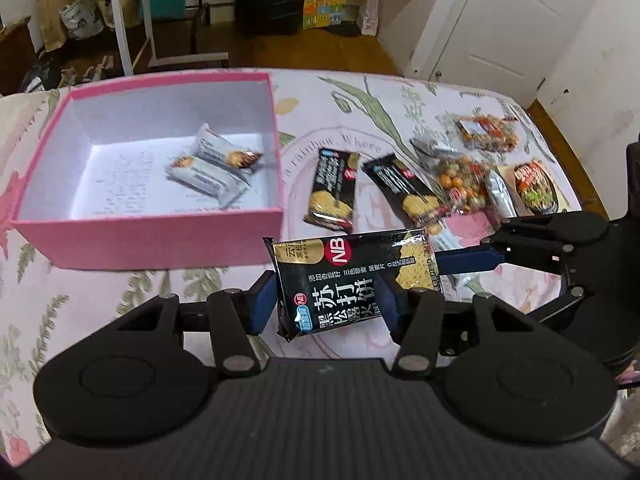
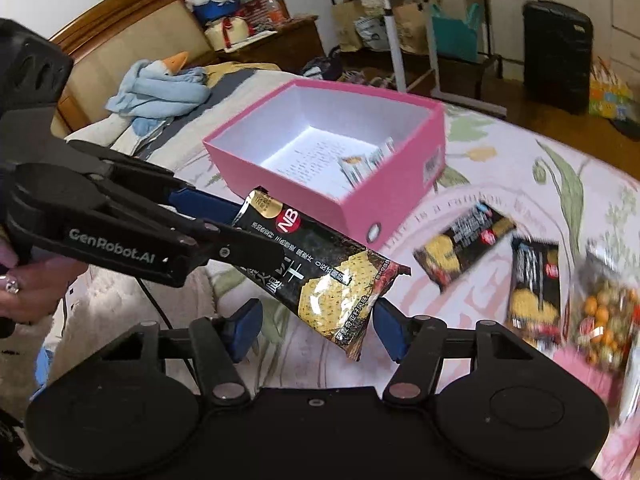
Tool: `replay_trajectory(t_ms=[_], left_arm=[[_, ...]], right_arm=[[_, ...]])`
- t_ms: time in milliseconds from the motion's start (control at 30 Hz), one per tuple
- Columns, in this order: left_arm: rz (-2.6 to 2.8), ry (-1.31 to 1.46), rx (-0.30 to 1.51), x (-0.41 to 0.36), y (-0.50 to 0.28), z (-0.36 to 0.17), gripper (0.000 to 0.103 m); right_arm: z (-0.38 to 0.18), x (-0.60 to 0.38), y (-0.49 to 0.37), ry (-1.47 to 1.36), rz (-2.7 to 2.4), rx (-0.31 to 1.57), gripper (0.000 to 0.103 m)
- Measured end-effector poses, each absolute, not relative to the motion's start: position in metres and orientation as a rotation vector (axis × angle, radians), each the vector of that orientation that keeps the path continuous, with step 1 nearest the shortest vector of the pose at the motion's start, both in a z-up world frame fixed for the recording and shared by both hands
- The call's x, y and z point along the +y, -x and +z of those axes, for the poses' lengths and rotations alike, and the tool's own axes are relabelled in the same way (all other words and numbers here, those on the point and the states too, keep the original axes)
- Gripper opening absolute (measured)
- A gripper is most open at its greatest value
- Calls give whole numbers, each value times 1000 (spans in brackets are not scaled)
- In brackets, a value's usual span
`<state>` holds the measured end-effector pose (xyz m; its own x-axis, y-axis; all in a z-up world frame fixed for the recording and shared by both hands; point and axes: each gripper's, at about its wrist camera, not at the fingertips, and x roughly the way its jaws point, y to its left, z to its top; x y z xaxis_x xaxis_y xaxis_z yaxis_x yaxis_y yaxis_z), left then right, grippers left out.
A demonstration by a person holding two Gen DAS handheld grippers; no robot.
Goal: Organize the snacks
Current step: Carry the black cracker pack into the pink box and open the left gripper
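My left gripper (image 1: 324, 300) is shut on a black cracker packet (image 1: 344, 280) and holds it above the bed, just in front of the pink box (image 1: 160, 236). The same packet (image 2: 320, 276) shows in the right wrist view, clamped by the left gripper (image 2: 240, 232) coming in from the left. My right gripper (image 2: 318, 326) is open, its blue pads on either side of the packet's lower end, not pressing it. It also shows in the left wrist view (image 1: 480, 256) at the packet's right end. The box holds two white snack packets (image 1: 216, 164).
Two more black cracker packets (image 1: 332, 192) (image 1: 408, 196) lie on the floral bedspread right of the box. Bags of mixed nuts (image 1: 464, 184) (image 1: 488, 132) and a round snack pack (image 1: 536, 192) lie further right. The bed edge is beyond them.
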<state>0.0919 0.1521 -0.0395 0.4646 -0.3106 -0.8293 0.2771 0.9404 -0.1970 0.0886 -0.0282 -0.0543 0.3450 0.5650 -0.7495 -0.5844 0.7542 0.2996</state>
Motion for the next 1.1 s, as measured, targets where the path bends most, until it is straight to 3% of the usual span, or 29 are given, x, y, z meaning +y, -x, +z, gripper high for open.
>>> replay_trajectory(t_ms=[400,800,1100], left_arm=[[-271,-3,1000,221,-163,-22,51],[-250,12,1098,270,-252,-99,51],[-199,116,1159,283,-259,-130,54]], right_arm=[[-43,49,-163,76,773,906,67],[-109,113,-237,70,691,1051,66],[-110,119,-232,149,693,1064,73]])
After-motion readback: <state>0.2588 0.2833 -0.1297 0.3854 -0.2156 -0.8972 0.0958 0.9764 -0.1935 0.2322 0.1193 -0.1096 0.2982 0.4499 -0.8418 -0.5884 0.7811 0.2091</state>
